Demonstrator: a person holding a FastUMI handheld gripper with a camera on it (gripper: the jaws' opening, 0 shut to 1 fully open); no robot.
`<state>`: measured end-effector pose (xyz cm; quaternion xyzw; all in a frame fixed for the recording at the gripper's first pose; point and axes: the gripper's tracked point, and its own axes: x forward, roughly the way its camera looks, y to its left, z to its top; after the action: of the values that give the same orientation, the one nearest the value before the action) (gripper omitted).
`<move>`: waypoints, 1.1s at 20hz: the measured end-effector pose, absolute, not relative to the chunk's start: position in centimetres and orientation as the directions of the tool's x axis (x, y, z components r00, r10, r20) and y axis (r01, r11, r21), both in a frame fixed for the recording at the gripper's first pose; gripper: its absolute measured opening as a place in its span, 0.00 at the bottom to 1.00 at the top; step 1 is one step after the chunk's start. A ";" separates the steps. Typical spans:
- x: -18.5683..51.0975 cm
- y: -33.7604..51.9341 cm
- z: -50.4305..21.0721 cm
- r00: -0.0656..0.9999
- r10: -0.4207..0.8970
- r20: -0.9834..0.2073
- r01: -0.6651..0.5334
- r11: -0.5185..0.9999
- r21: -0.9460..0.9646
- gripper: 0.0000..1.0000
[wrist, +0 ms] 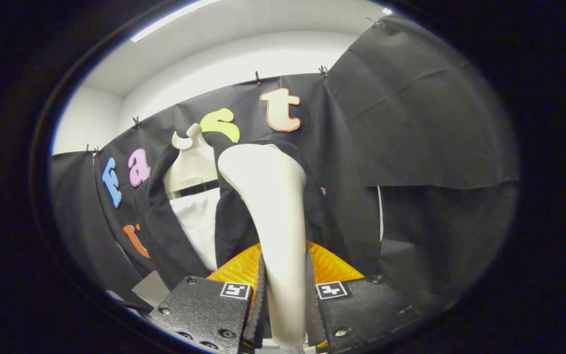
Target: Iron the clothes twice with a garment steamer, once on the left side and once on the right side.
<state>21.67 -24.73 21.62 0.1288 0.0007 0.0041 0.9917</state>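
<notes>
My gripper [285, 275] is shut on the cream handle of the garment steamer [273, 196], which rises between the fingers and widens into its head ahead of them. The head rests against the right front panel of a dark jacket [234, 221]. The jacket hangs open on a white mannequin torso [189, 167] over a white shirt [198, 223]. An orange ribbed part [329, 265] shows just behind the fingers, on both sides of the handle. Whether the steamer's face touches the cloth is hidden by its own head.
Black booth cloth [410, 132] hangs behind and to the right of the mannequin. A white wall and ceiling [243, 54] rise above it. A grey flat surface [150, 287] lies low to the left of the fingers.
</notes>
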 end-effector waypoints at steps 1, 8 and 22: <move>22.1 -24.4 22.2 1.000 0.002 0.005 -0.003 0.970 0.243 0.36; 24.8 -23.2 21.9 0.998 -0.046 -0.032 0.051 0.982 0.180 0.35; 24.7 -23.1 15.0 0.990 -0.095 -0.107 0.107 0.988 0.114 0.36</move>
<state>24.74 -23.06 14.95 0.0597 0.0506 -0.0506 0.9956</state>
